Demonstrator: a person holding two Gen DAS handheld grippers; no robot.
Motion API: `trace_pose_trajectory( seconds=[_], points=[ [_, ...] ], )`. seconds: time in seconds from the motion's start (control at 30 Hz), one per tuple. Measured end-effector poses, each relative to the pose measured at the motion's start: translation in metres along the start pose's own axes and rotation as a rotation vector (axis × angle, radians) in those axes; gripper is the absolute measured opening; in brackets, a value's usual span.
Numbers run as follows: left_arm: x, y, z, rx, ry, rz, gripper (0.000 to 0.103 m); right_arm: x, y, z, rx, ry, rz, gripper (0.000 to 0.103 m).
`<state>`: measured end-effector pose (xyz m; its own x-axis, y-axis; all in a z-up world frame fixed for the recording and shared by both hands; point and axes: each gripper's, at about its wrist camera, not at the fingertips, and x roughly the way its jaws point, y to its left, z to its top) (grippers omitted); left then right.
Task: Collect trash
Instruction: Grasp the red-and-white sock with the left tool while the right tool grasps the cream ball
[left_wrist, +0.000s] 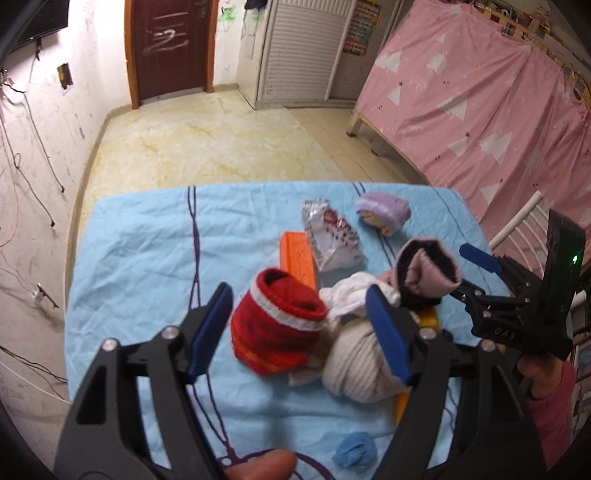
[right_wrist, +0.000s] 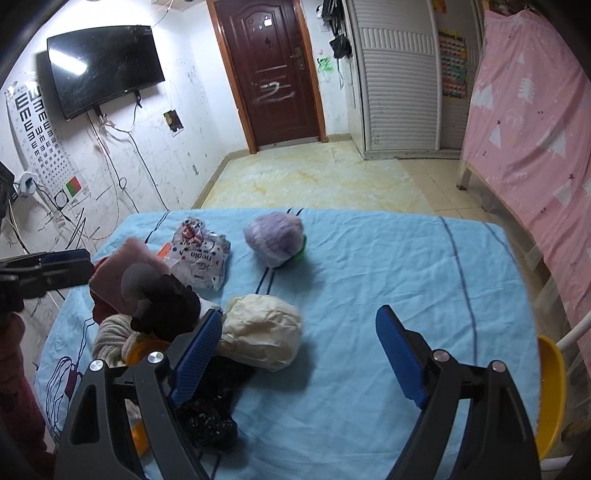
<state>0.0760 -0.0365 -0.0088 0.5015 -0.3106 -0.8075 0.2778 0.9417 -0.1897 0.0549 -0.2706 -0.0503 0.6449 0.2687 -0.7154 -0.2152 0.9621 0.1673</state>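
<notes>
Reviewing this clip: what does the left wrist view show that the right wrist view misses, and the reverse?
Only the left wrist view shows the red rolled sock between the left gripper's open jaws, the orange box and a small blue wad.

Only the right wrist view shows the wall television, the eye chart, the cream bundle and the right gripper's open, empty jaws over bare sheet.

Both show the blue sheet, the silver snack wrapper, the purple rolled sock, the door and the pink curtain.

Two wrist views, angled down, sharing blue tabletop (left_wrist: 147, 258)
</notes>
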Motion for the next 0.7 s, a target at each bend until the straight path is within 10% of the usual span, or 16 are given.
trace_pose_trajectory(
  seconds=[0.4, 0.57, 0.7],
  points=[
    [0.039, 0.012, -0.005, -0.01, 0.044, -0.073, 0.072, 0.023, 0.009, 0.002, 0.031, 0.055, 0.052, 0.079],
    [0.049, 0.019, -0.009, -0.034, 0.062, -0.108, 0.042, 0.031, 0.014, 0.002, 0.033, 0.086, 0.103, 0.079],
    [0.045, 0.017, -0.011, -0.026, 0.05, -0.112, 0.031, 0.027, 0.021, 0.002, 0.016, 0.057, 0.116, 0.045]
  ],
)
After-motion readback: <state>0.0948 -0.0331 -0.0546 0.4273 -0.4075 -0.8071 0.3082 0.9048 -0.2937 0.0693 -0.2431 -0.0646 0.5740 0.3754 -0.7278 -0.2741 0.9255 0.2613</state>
